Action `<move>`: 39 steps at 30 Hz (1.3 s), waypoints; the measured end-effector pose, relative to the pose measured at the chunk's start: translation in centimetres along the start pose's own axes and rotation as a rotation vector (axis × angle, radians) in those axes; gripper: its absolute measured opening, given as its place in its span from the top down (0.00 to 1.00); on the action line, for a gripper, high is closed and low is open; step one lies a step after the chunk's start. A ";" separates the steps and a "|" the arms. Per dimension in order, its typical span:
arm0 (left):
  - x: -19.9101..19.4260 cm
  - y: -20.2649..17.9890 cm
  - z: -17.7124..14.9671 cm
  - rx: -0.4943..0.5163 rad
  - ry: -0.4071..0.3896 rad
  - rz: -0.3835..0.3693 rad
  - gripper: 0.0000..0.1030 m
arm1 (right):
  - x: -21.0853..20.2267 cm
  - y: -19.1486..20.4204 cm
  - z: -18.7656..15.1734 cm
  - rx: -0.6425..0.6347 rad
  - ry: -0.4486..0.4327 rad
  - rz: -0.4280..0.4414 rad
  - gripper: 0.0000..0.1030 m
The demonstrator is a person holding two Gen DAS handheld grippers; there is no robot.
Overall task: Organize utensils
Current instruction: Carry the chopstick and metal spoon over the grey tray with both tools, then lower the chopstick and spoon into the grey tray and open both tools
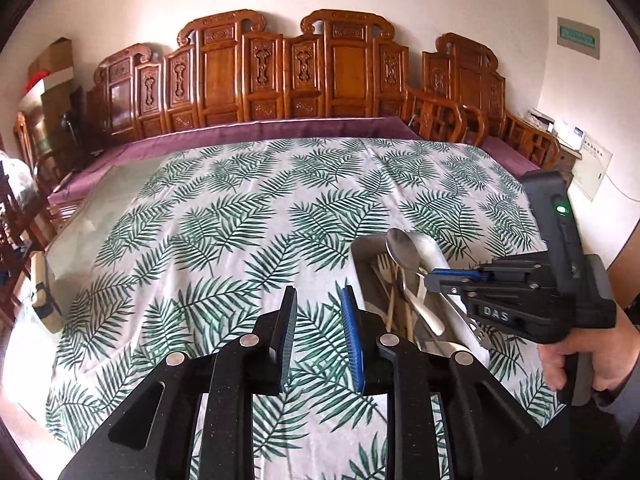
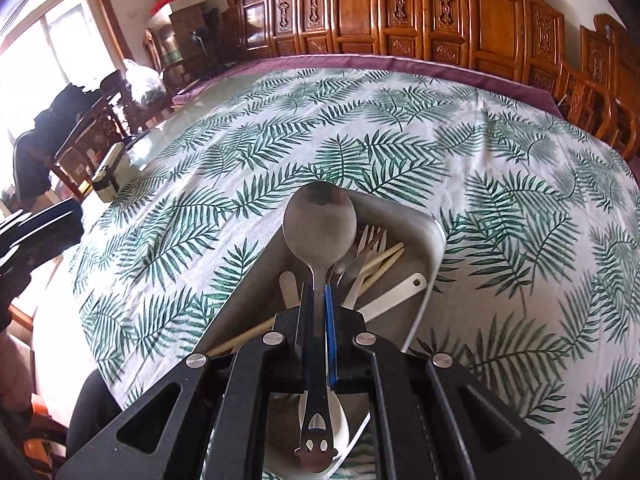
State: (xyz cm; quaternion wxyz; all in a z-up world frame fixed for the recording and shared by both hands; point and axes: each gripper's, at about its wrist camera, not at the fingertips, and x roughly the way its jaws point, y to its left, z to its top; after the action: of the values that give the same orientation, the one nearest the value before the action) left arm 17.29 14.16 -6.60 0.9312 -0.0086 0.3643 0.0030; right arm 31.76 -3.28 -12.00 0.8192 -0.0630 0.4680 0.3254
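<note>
A grey rectangular metal tray with rounded corners (image 2: 434,240) sits on a white tablecloth printed with green fern leaves (image 1: 224,240), toward the near right part of the table as the left wrist view shows it. Inside the tray lie several utensils in a loose heap: a pair of pale wooden chopsticks (image 2: 382,262), at least one silver metal fork (image 2: 370,240) with its tines pointing toward the far end of the tray, and a white flat-handled utensil with a hole in its end (image 2: 394,294) resting against the right-hand wall. A white ceramic soup spoon (image 2: 340,432) shows at the near end of the tray, under the gripper body, and the chopsticks' other ends poke out from the near left edge.

The right gripper (image 2: 318,308) is clamped on the handle of a large silver metal spoon with a cut-out handle end (image 2: 320,220). Its black and blue fingers press the narrow handle from both sides, and the bowl of the spoon stands out in front, above the far end of the tray and clear of the utensils below. In the left wrist view the same spoon (image 1: 402,250) is raised over the tray (image 1: 360,248), held by the right gripper (image 1: 434,280) in a hand (image 1: 580,356).

The left gripper (image 1: 318,312) hovers above the tablecloth just left of the tray, its fingers apart and holding nothing.

A carved wooden bench (image 1: 280,72) lines the wall behind the table.
</note>
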 end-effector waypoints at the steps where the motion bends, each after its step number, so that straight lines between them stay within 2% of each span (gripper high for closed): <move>1: 0.1 0.2 -0.2 -0.001 -0.001 0.006 0.77 | 0.3 0.1 0.1 0.003 0.003 -0.005 0.93; 9: 0.7 1.6 -1.2 -0.053 0.006 -0.001 0.75 | 2.1 -0.3 0.7 0.026 0.022 -0.067 0.93; 13: 1.0 1.7 -1.6 -0.048 0.012 0.000 0.75 | 2.6 -0.6 1.0 0.040 0.026 -0.090 0.93; 22: 1.2 2.1 -1.7 -0.056 0.017 0.002 0.75 | 3.4 0.5 1.3 0.048 0.025 -0.054 0.93; 27: 1.3 1.8 -1.9 -0.050 0.020 0.002 0.75 | 3.6 0.9 1.5 0.041 0.029 -0.062 0.92; 39: 2.2 0.7 -2.0 -0.033 0.042 0.007 0.75 | 0.8 -0.3 0.6 0.024 -0.035 -0.052 0.92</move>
State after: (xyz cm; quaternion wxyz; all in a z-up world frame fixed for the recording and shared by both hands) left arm 17.49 14.81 -9.57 0.9230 -0.0227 0.3839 0.0118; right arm 32.65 -2.84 -12.37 0.8363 -0.0596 0.4555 0.2992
